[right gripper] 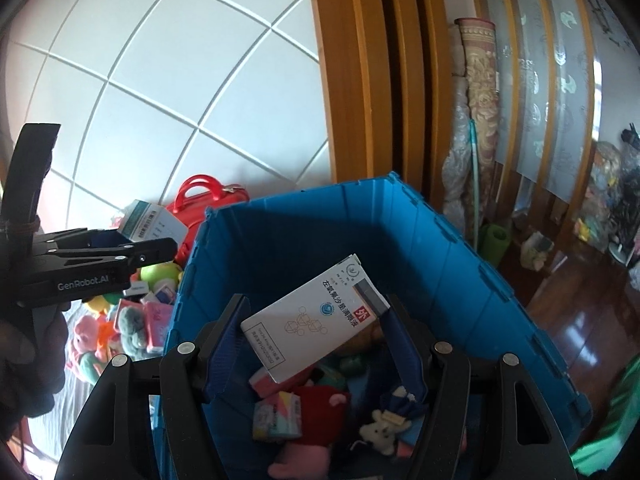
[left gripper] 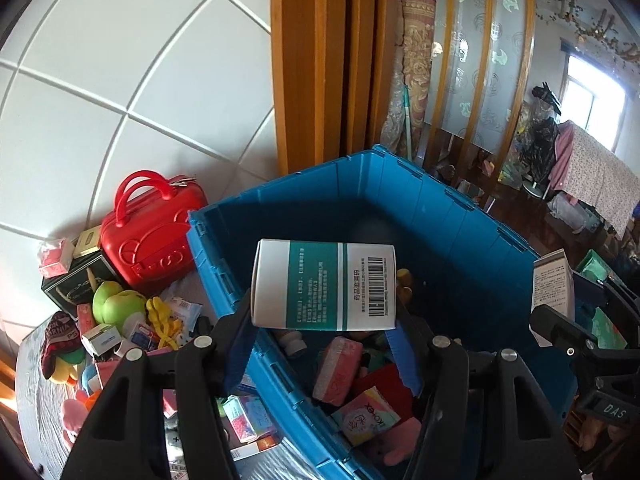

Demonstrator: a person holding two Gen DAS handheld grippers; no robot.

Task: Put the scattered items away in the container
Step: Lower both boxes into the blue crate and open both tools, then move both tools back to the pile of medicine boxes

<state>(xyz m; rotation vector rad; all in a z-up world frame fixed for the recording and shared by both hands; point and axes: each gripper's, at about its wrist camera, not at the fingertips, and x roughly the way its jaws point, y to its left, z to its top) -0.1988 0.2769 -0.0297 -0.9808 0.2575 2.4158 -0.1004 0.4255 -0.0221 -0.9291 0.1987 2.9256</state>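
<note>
The left tongs [left gripper: 324,316] grip a white cardboard box with a teal band and a barcode [left gripper: 324,285], pinched between the blue pads and held lying flat above the open blue plastic crate [left gripper: 472,236]. The right tongs [right gripper: 314,336] clamp a white cardboard medicine box with a grey corner and a red square mark [right gripper: 312,318], tilted with its grey end up, also over the crate's inside. Down in the crate lie a pink packet [left gripper: 338,372], a dark red plush toy [right gripper: 320,412] and a small white plush animal [right gripper: 382,430]. Left of the crate, on the table [left gripper: 36,408], a pile is still scattered: a glossy red toy suitcase with handles [left gripper: 150,236] touching the crate wall, a green apple-shaped toy [left gripper: 116,304], a yellow toy [left gripper: 160,320] and small cartons.
</note>
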